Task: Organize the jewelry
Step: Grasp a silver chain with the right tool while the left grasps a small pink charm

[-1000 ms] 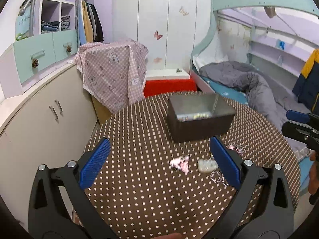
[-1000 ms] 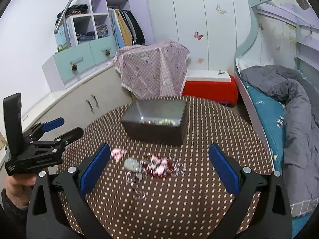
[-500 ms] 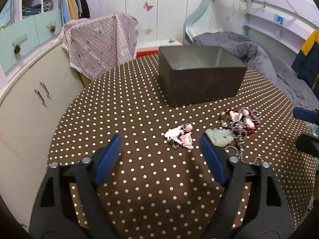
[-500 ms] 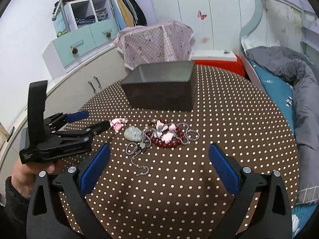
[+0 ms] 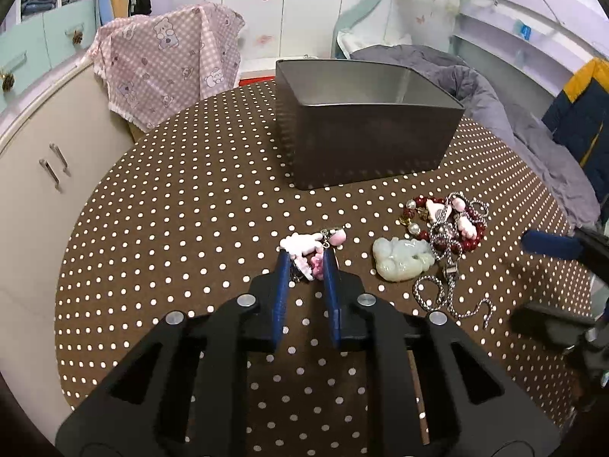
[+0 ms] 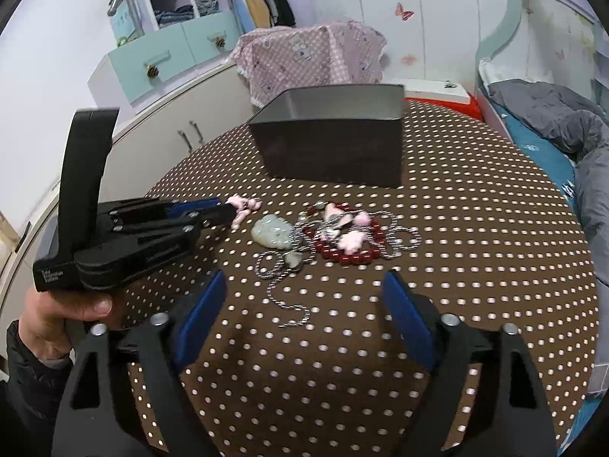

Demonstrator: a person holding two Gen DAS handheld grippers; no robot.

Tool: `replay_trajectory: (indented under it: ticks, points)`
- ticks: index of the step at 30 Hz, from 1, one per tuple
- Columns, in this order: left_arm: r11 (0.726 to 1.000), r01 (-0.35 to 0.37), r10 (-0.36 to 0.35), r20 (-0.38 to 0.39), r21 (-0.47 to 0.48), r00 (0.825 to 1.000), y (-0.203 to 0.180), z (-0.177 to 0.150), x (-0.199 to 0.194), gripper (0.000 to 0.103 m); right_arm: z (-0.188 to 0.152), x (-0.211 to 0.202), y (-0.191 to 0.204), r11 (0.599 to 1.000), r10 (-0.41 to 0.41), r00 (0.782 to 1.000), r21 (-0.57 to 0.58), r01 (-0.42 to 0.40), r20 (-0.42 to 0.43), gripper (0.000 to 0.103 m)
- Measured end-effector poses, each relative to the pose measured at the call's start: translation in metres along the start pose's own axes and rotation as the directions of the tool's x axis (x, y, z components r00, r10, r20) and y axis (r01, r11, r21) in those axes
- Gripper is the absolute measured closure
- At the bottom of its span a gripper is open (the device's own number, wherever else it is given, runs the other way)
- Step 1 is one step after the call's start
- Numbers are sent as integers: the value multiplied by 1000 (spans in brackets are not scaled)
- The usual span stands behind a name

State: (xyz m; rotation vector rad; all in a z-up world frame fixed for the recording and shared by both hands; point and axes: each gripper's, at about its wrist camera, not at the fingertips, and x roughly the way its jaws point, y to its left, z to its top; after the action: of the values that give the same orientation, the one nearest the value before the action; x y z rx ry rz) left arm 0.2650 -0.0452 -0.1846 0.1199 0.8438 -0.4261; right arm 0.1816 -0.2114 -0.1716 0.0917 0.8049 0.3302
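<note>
A: The left gripper (image 5: 307, 262) has its blue pads pinched narrowly on the pink-and-white charm keychain (image 5: 308, 248), low on the brown polka-dot tablecloth (image 5: 182, 228), in front of the dark grey metal box (image 5: 365, 144).

B: And the right gripper (image 6: 304, 304)? Jaws spread wide, holding nothing, hovering just short of the silver chain (image 6: 289, 297), beside the pale green jade pendant (image 6: 271, 230) and red bead bracelet (image 6: 354, 255).
</note>
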Motion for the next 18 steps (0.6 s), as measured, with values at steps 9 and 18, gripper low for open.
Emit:
replay_trajectory:
  ticks: [9, 18]
  points:
    - [1000, 28, -29, 51, 11, 998, -2, -5, -13, 93, 11, 41, 15, 999, -41, 997, -30, 39, -66, 71]
    - [997, 71, -67, 89, -38, 994, 11, -14, -37, 93, 5, 6, 4, 1000, 9, 1000, -15, -9, -12, 95]
